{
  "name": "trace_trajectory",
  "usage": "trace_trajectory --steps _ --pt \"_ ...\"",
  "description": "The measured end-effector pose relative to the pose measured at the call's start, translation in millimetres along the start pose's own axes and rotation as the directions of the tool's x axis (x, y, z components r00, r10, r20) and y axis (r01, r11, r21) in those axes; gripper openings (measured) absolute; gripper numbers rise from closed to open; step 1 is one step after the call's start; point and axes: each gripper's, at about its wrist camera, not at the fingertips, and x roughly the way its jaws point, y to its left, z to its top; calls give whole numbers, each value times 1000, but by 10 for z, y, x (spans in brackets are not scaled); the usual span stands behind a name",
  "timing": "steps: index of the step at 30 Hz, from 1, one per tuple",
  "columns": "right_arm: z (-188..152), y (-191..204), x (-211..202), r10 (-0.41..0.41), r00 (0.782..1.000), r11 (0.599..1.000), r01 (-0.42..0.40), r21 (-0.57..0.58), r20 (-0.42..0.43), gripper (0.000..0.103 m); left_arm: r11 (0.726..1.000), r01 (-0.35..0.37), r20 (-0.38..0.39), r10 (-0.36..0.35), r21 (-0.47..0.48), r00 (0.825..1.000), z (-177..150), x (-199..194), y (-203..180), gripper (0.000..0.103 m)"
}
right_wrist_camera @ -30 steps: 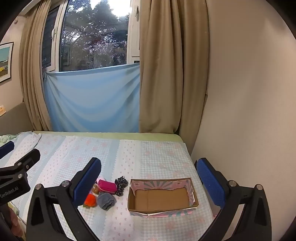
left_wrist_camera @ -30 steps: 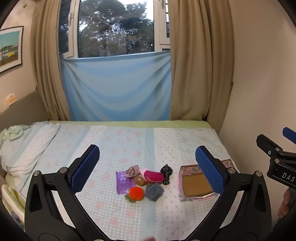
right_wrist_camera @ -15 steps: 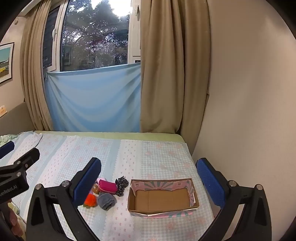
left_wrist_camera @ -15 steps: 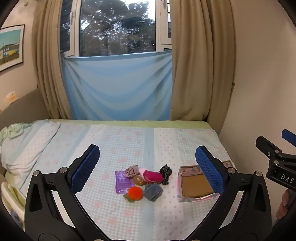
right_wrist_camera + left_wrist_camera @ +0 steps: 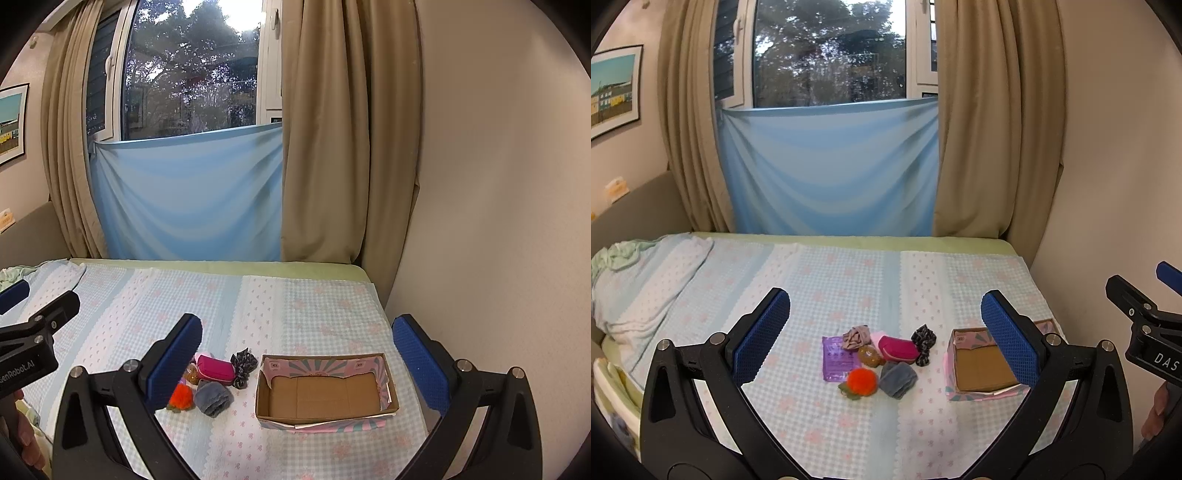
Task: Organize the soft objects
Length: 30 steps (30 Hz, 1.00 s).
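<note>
A cluster of soft objects lies on the bed: an orange plush (image 5: 861, 382), a grey cloth bundle (image 5: 898, 378), a magenta pouch (image 5: 898, 347), a black scrunchie (image 5: 923, 342), a purple packet (image 5: 835, 357), a beige scrunchie (image 5: 856, 336) and a brown round piece (image 5: 869, 356). An empty cardboard box (image 5: 325, 395) with a pink patterned rim sits to their right. My left gripper (image 5: 886, 332) is open and empty, well above and short of the cluster. My right gripper (image 5: 295, 354) is open and empty, held above the box and the cluster.
The bed has a blue checked cover (image 5: 849, 280). A pillow (image 5: 639, 280) lies at the left. A wall (image 5: 498, 221) runs close along the bed's right side. Curtains (image 5: 979, 129) and a blue sheet (image 5: 831, 166) hang at the far end.
Both grippers have drifted back and up a little, so the cluster and box sit slightly lower in view. Nothing was touched.
</note>
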Motion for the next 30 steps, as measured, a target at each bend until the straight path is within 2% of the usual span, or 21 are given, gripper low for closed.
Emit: trace_trajectory --steps 30 --pt "-56 23 11 -4 1000 1000 4 16 -18 103 1000 12 -29 -12 18 1000 -40 67 -15 103"
